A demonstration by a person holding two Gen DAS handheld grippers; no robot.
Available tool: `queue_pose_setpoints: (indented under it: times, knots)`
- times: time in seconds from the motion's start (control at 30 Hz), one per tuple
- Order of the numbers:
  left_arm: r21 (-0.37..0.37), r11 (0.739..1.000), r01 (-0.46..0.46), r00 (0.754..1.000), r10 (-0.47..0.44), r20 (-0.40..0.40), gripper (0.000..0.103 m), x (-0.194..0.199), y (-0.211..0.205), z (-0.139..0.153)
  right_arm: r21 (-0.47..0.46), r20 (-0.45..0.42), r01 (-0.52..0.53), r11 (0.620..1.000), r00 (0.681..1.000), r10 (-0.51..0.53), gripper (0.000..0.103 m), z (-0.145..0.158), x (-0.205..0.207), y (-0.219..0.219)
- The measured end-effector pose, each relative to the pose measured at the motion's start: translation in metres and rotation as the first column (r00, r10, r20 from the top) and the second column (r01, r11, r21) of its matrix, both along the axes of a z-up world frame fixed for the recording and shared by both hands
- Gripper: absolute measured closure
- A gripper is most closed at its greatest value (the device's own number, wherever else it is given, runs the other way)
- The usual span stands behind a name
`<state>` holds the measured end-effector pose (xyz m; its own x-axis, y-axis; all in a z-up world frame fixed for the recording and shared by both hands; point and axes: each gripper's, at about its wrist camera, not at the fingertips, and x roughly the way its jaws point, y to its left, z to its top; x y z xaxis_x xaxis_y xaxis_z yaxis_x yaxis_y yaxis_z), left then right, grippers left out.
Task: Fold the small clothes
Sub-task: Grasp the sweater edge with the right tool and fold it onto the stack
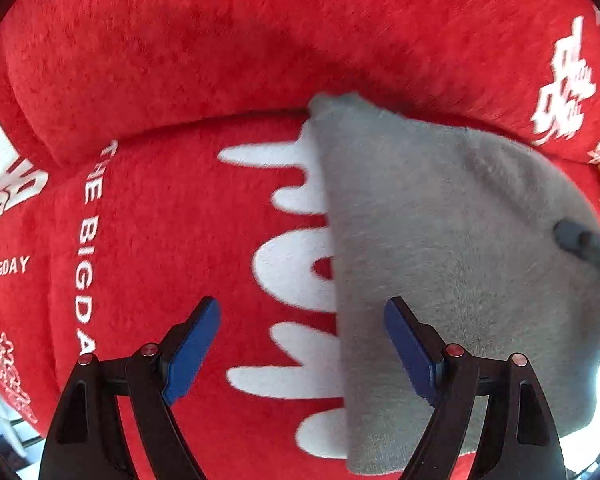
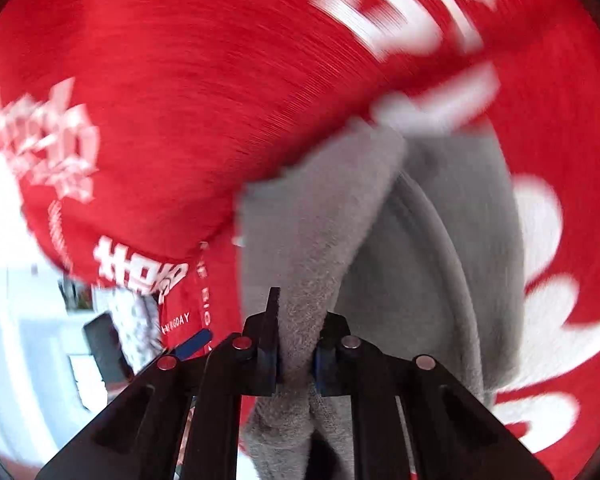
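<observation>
— Both grippers were in our views. Our left gripper (image 1: 302,354), black-armed with blue pads, pointed steeply down with its jaws spread wide and nothing between them.

— And relative to the soft grey fleece cloth (image 1: 440,260)?

— One blue pad (image 1: 410,356) hung over the cloth's near edge, the other over the plush red cover with white lettering (image 1: 160,220) beside it. We could not tell whether either pad touched the fabric.

— What of our right gripper (image 2: 296,360)?

— Nearly closed, pinching a raised fold of the grey cloth (image 2: 300,280) between its pads; the fleece bunched up through the narrow gap and draped away beyond it.

— Where did the cloth lie?

— On the red cover (image 2: 160,100), its far corner reaching the seam below the cover's raised back, its left edge covering part of the big white letters (image 1: 288,272). The right view was blurred.
</observation>
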<state>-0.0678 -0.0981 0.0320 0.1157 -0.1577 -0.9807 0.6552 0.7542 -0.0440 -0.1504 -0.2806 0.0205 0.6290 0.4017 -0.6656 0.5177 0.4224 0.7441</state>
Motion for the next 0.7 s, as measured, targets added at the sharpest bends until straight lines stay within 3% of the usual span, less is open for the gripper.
queue_pose_setpoints:
  times: [0.1,0.2,0.27,0.33,0.43,0.57,0.67,0.7]
  knots:
    - [-0.019,0.999,0.049,0.999,-0.049,0.016,0.018,-0.007,-0.014,0.006,-0.059,-0.013,0.011,0.998,1.000,-0.012,0.089,0.010,-0.013,-0.012]
    - [-0.007,0.997,0.081,0.997,-0.081,0.009,0.018,-0.015,-0.028,-0.005,-0.040,-0.086,0.056,0.998,0.995,-0.059,0.089,-0.020,-0.031,-0.031]
    - [0.008,0.996,0.086,0.996,-0.086,0.014,0.017,-0.019,-0.033,-0.014,0.004,-0.171,0.039,0.999,0.984,-0.038,0.086,-0.050,-0.035,-0.036]
    - [0.008,0.998,0.070,0.997,-0.070,0.016,0.012,-0.020,-0.032,-0.017,0.051,-0.190,0.062,0.997,0.980,-0.051,0.080,-0.067,-0.042,-0.036]
    - [0.012,0.998,0.057,0.998,-0.057,0.001,0.011,-0.014,-0.025,-0.016,0.057,-0.200,0.100,0.993,0.976,-0.087,0.064,-0.061,-0.056,-0.038]
    - [0.015,0.997,0.082,0.997,-0.082,-0.008,0.011,-0.011,-0.015,0.000,-0.046,-0.229,0.080,0.996,0.969,-0.088,0.061,-0.035,-0.083,-0.029]
    - [-0.004,0.993,0.114,0.992,-0.114,-0.046,0.011,-0.014,-0.010,0.004,-0.069,-0.197,0.055,0.996,0.978,-0.067,0.059,-0.013,-0.103,-0.016]
    - [-0.002,0.993,0.122,0.991,-0.122,-0.058,0.011,-0.017,-0.008,0.003,-0.065,-0.187,0.039,0.997,0.981,-0.051,0.051,-0.009,-0.108,-0.009]
